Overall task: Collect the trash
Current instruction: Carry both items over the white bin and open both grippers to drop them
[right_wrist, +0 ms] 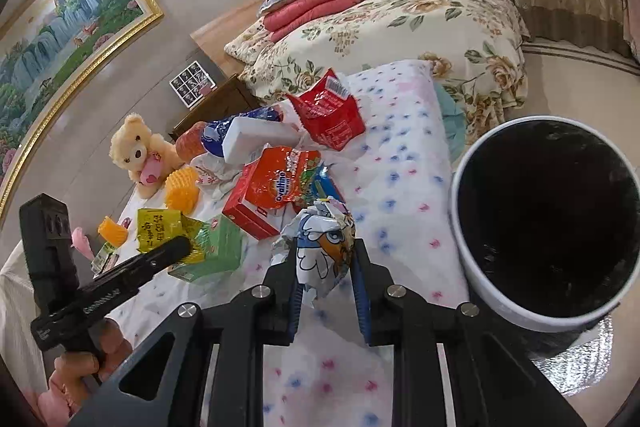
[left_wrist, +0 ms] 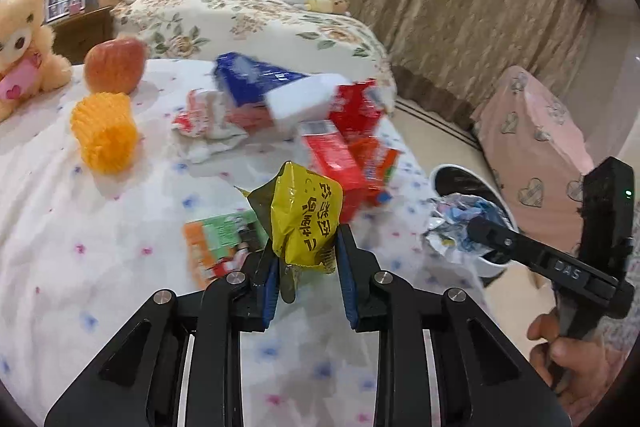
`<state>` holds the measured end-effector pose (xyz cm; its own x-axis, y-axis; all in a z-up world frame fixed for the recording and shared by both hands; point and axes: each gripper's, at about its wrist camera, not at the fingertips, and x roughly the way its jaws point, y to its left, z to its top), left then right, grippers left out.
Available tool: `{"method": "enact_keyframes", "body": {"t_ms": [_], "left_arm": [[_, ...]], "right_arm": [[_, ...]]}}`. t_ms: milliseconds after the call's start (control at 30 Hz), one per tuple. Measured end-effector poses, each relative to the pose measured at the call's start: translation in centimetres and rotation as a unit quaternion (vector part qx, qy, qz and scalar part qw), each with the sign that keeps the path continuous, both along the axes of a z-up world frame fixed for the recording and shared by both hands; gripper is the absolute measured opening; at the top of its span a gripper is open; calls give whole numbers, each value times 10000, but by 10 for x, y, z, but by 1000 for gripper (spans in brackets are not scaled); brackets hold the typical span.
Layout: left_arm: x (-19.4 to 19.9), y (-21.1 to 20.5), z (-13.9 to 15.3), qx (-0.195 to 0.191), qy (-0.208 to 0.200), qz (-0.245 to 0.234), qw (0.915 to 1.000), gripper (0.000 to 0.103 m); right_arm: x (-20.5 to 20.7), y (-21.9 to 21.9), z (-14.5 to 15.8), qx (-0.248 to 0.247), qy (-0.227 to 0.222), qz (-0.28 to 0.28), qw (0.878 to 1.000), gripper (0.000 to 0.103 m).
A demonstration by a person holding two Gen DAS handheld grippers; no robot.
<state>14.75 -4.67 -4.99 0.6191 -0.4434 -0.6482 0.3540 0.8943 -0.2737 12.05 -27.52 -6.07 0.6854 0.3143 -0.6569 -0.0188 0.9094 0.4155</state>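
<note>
- Bedroom setting: a bed with a white, blue-and-pink dotted sheet carries the litter; a second bed with a floral cover stands behind it, curtains beyond.
- Far left corner of the dotted bed: a cream teddy bear, then an apple and an orange foam fruit net just beside it.
- Middle of the bed: a loose heap comprising a blue-and-white tissue pack, red cartons and a red-orange snack bag; a green-and-orange box lies nearer the front.
- Left gripper: jaws drawn in on a yellow wrapper, crinkled, glossy, with dark printed characters, raised clear of the sheet above the green box.
- Right gripper: jaws pinching a crumpled wrapper, white and silvery with a blue-and-orange cartoon print, held near the right edge of the bed.
- Off the right edge: a white bin with a black liner, mouth open, just beside the crumpled wrapper.
- Far right: a pink heart-patterned cover over some object I cannot identify.
</note>
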Motion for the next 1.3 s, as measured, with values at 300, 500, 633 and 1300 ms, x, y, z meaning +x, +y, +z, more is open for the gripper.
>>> {"method": "enact_keyframes", "body": {"t_ms": [300,500,633,1300], "left_arm": [[-11,-57,1,51,68,-739,9972,23],[-11,-94,-2,148,94,-1141,9933,23],[-10,-116,-7,176,161,-1373,9902,23],[22,-215,-12,437,503,-2141,9745,23]], "right_arm": [[-18,-39,7,25,-89,-393,9992,22],[-30,-68,8,50,-122,-701,9975,22],[-34,-87,5,70,-91,-883,9960,22],[-24,-160,-16,-31,276,-1440,9892,23]]}}
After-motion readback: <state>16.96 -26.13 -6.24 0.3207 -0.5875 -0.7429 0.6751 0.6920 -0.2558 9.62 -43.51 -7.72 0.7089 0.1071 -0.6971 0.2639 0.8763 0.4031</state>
